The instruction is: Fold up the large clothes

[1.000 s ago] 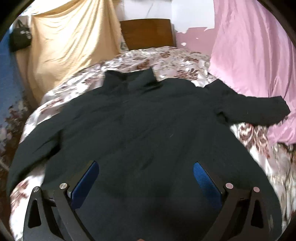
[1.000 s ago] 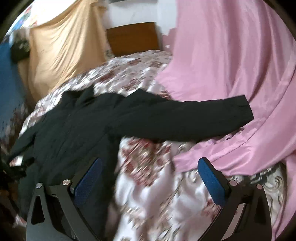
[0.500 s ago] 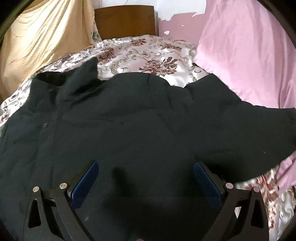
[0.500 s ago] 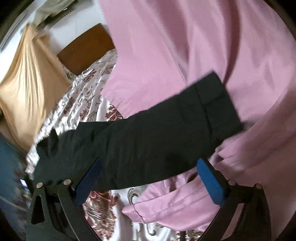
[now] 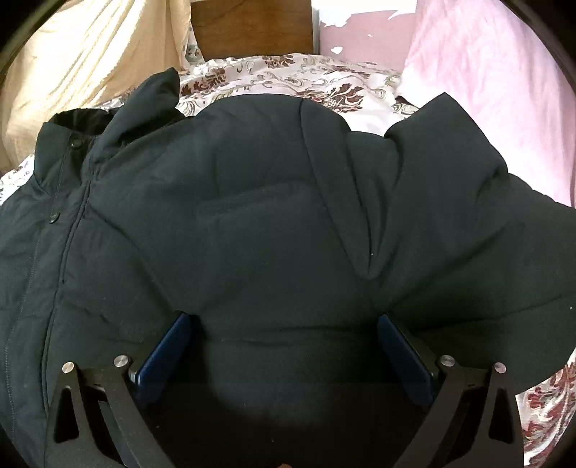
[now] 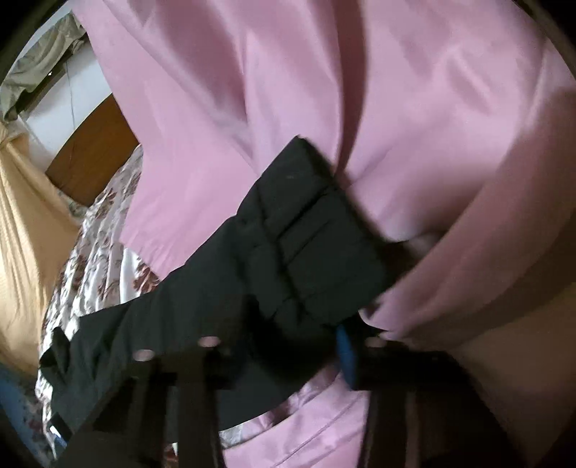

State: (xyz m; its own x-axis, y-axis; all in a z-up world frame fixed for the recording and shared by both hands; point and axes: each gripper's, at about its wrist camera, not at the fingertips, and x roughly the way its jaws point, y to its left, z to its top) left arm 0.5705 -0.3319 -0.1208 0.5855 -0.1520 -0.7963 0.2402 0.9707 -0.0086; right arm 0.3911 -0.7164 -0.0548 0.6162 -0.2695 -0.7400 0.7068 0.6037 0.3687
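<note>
Floral bedding (image 5: 295, 77) carries one dark jacket (image 5: 252, 223), laid flat with its collar (image 5: 151, 97) toward the wooden headboard (image 5: 252, 27); its long axis runs from you to that headboard. Your left gripper (image 5: 282, 345) sits spread wide over the chest panel. Your right gripper (image 6: 284, 345) straddles the single sleeve (image 6: 302, 237), which points at the pink sheet (image 6: 396, 108); whether it clamps cannot be determined.

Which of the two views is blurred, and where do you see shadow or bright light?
Left wrist view: sharp, with a dark shadow on the black jacket near the left hand-held gripper; the wall at top is overexposed. Right wrist view: motion blur smears the right hand-held gripper and the sleeve.
</note>
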